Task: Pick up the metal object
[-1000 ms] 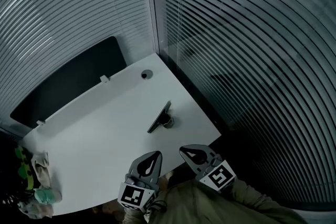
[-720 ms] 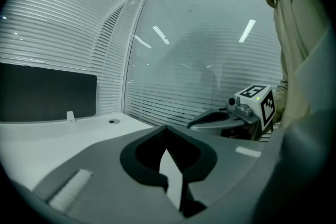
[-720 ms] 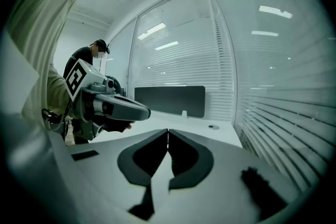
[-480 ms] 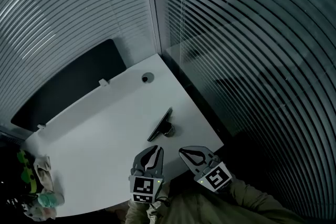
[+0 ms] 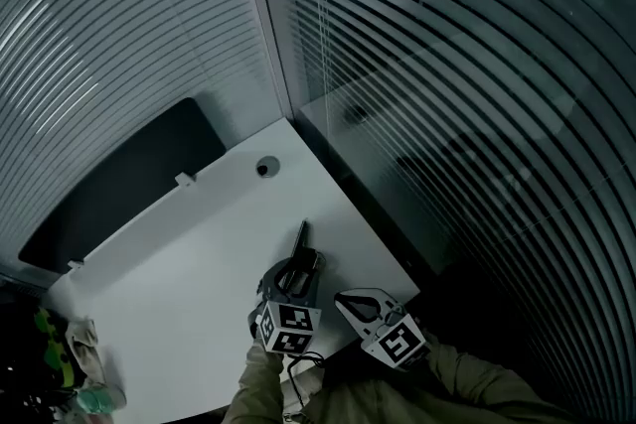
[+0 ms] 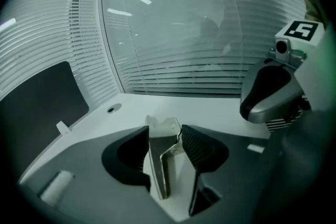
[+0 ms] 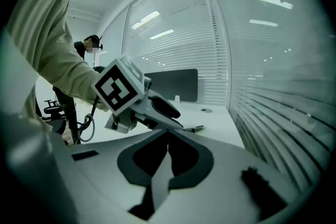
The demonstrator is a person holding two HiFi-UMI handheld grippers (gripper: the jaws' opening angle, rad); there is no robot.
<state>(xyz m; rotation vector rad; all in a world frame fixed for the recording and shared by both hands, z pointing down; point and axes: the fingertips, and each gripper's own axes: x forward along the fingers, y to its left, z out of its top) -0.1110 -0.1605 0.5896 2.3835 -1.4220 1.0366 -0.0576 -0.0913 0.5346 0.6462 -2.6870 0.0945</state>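
Note:
The metal object [image 5: 301, 236], a thin bent strip with a clip-like base, lies near the right edge of the white table [image 5: 189, 263]. My left gripper [image 5: 294, 273] has reached it, and its jaws are opening. In the left gripper view the metal object [image 6: 162, 157] stands between the two dark pads, close to both, and I see no firm squeeze. My right gripper [image 5: 350, 299] hangs over the table's front corner, just right of the left one, shut and empty. The right gripper view shows its jaws [image 7: 168, 138] touching, with the left gripper [image 7: 156, 107] ahead.
A glass wall with blinds [image 5: 447, 114] runs right along the table's right edge. A round cable hole [image 5: 265, 167] sits at the far corner, with a dark panel [image 5: 119, 184] behind the table. Green and pale clutter [image 5: 75, 362] lies at the near left.
My left gripper has moved forward from the table's front edge to the metal object, and its jaws have gone from shut to open around it. The right gripper has barely moved.

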